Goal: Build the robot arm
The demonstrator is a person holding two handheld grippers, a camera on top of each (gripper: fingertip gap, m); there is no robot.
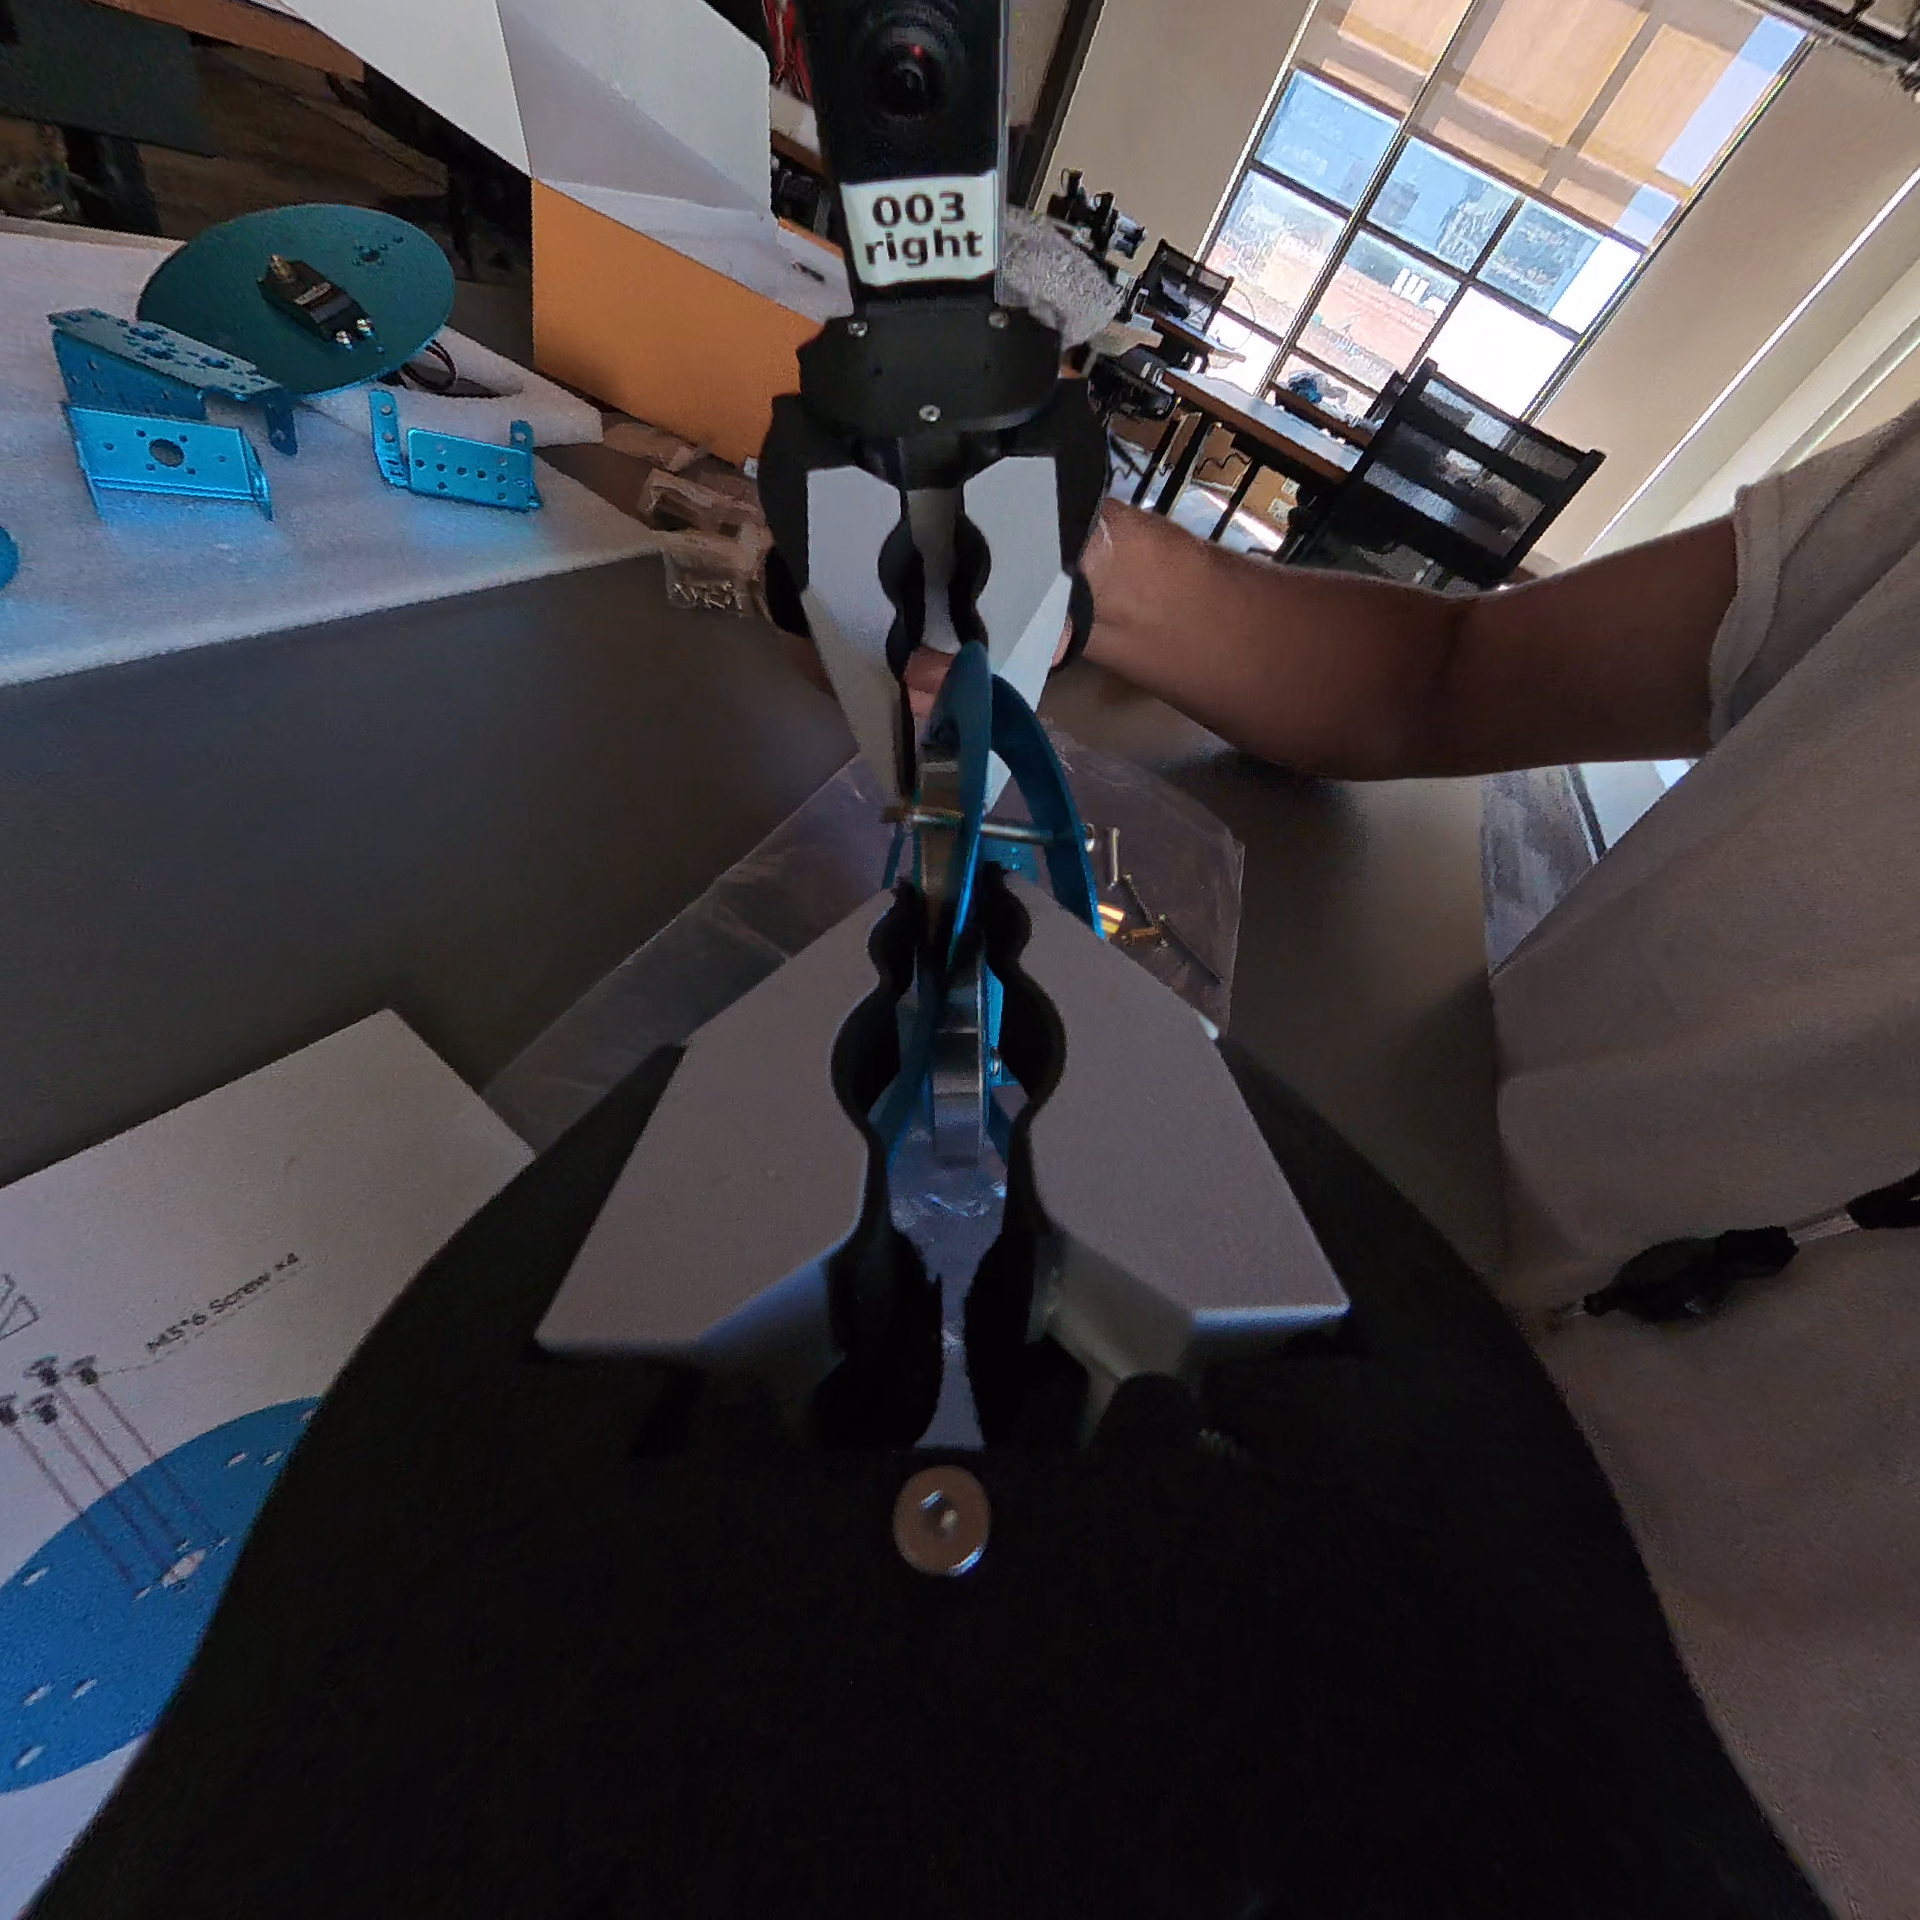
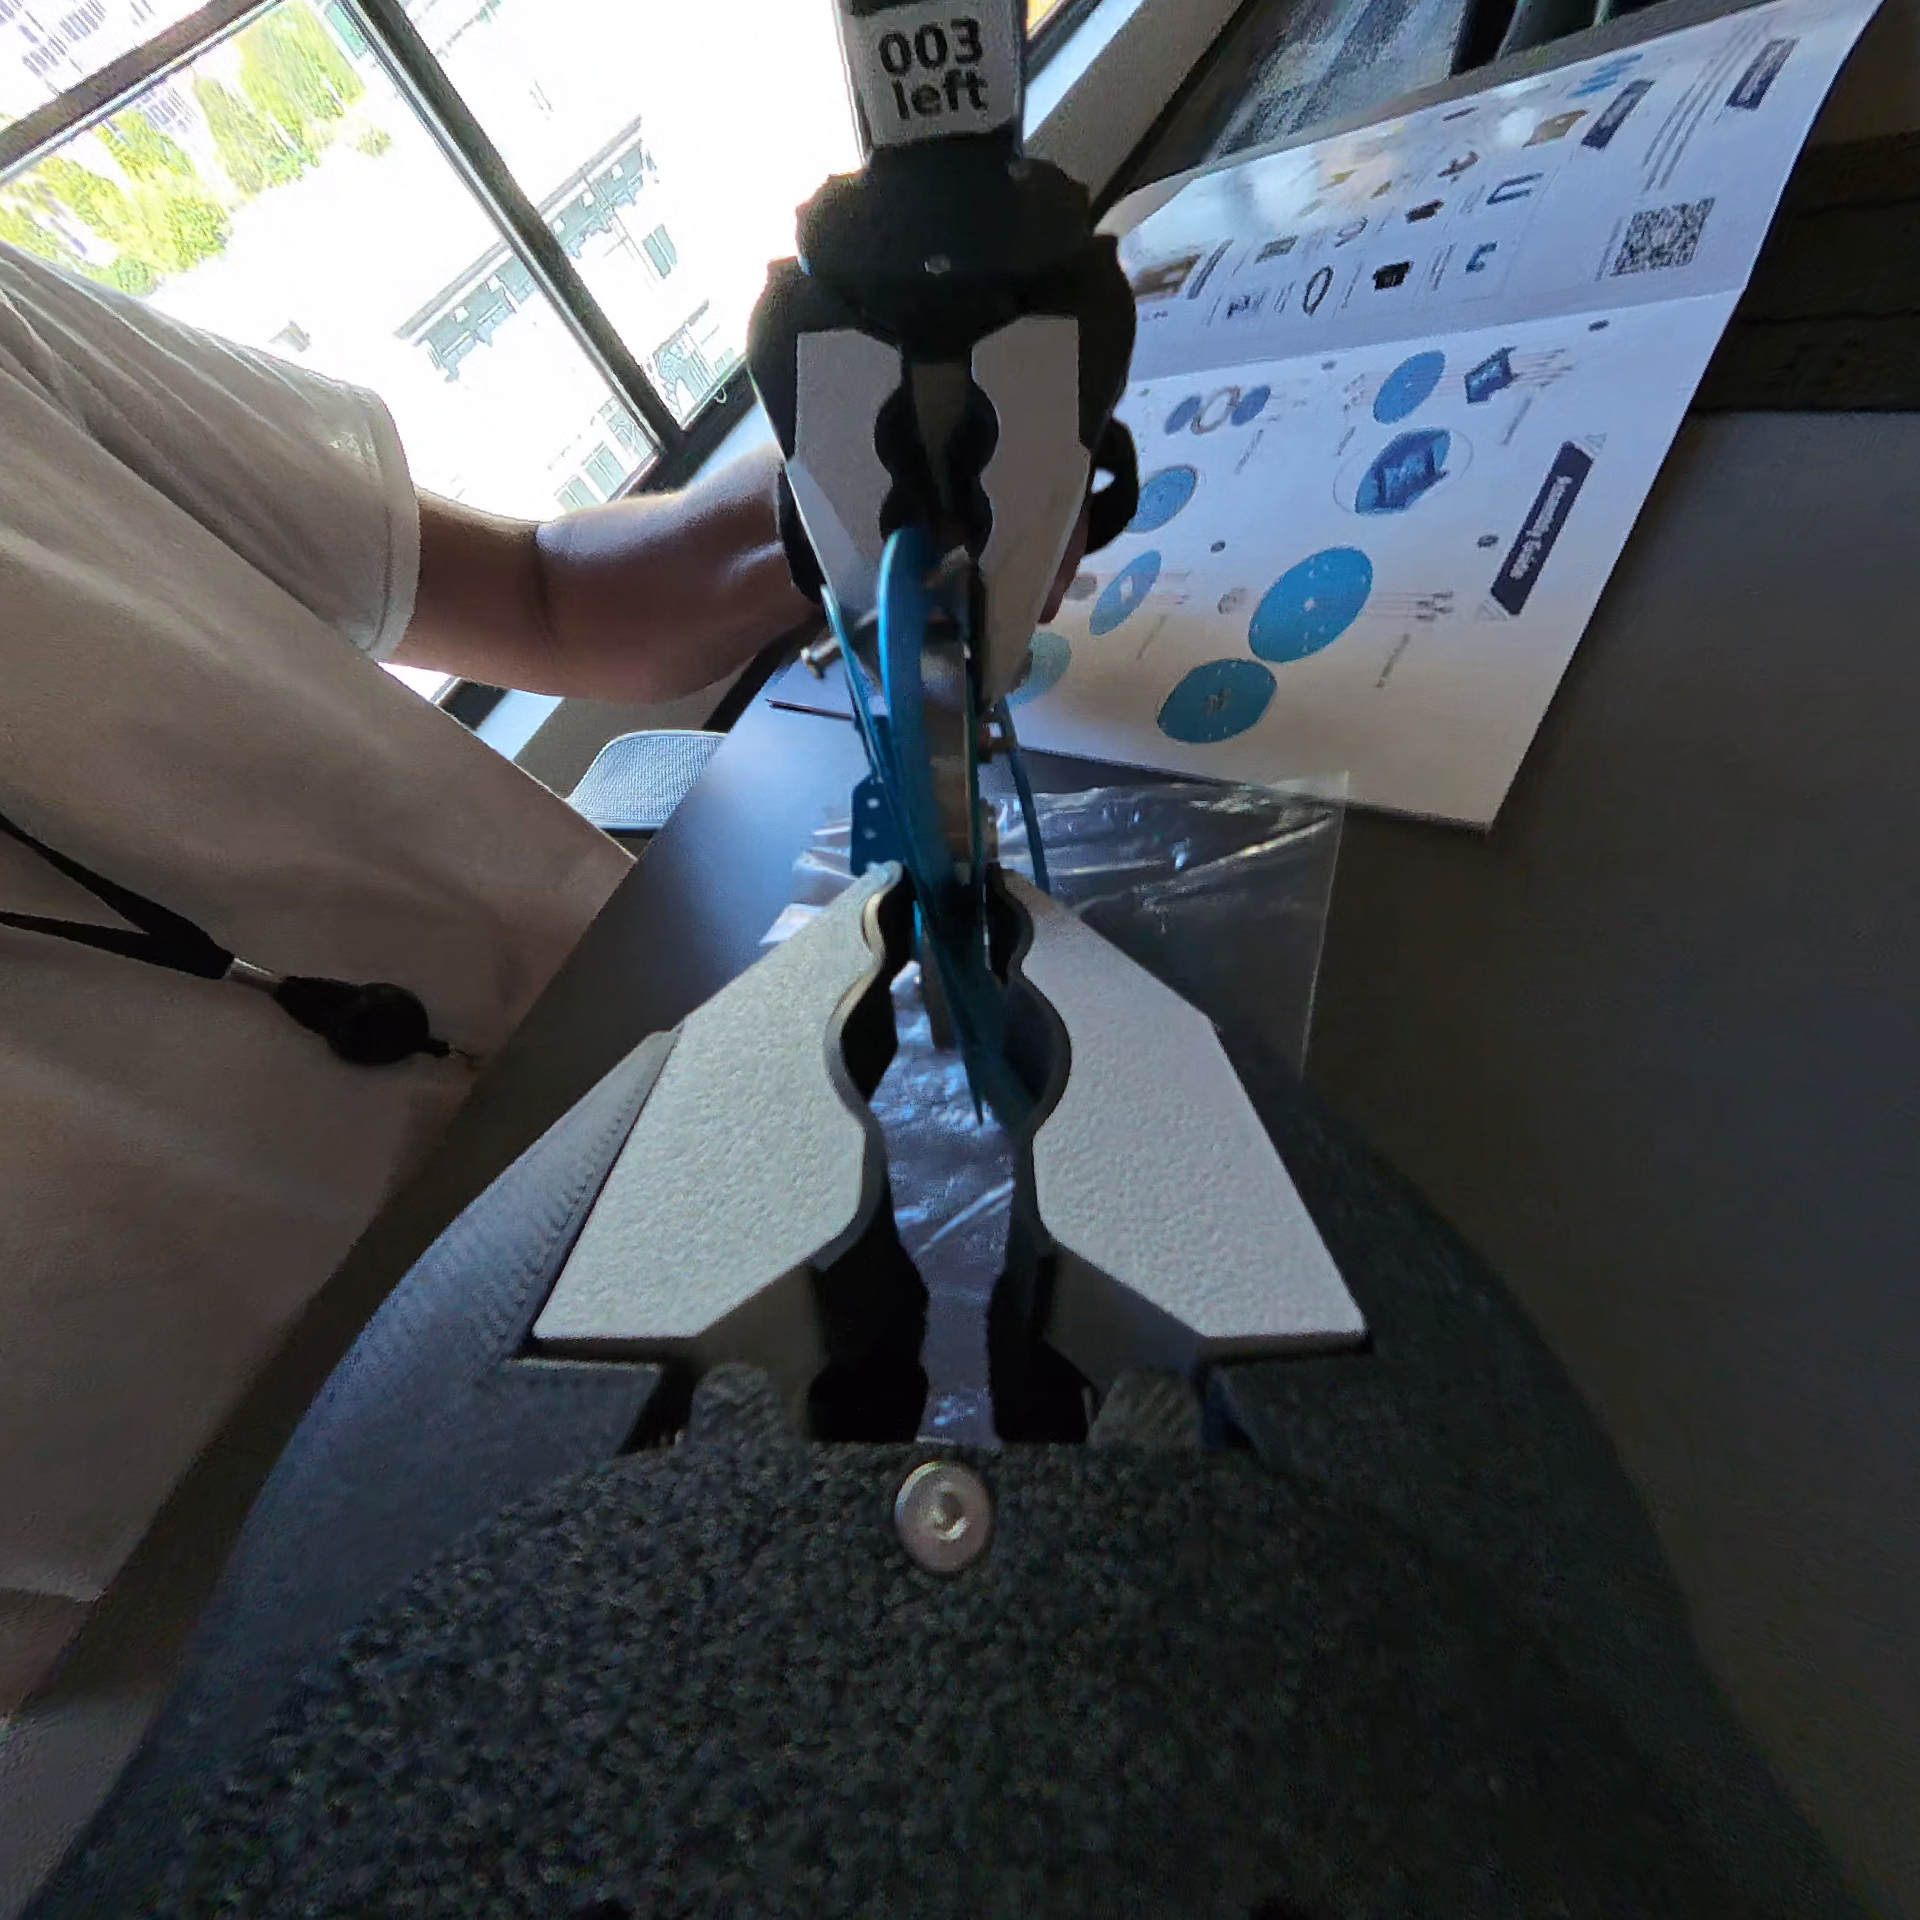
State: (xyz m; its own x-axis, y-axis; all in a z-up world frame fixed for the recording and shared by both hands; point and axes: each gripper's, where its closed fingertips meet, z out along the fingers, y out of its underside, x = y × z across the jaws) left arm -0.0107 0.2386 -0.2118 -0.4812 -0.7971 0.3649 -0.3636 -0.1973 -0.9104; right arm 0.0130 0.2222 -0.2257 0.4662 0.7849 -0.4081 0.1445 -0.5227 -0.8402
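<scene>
A blue metal disc assembly (image 1: 964, 717), two round plates seen edge-on with a silver ring and thin pins between them, hangs above the dark table. My left gripper (image 1: 951, 914) is shut on its near edge. My right gripper (image 1: 940, 779) faces it from the far side and is shut on the opposite edge. In the right wrist view the same assembly (image 2: 899, 665) runs between my right gripper (image 2: 951, 894) and the left gripper (image 2: 935, 644). A clear plastic bag (image 2: 1195, 862) lies under the assembly.
Blue brackets (image 1: 156, 447) and a teal disc carrying a black servo (image 1: 301, 301) lie on white foam at far left. An orange and white box (image 1: 644, 312) stands behind. Loose screws (image 1: 1132, 914) lie on the bag. A printed sheet (image 2: 1351, 468) lies alongside. A person's arm (image 1: 1351, 665) reaches in. There is about 4 cm between the tips of the two grippers.
</scene>
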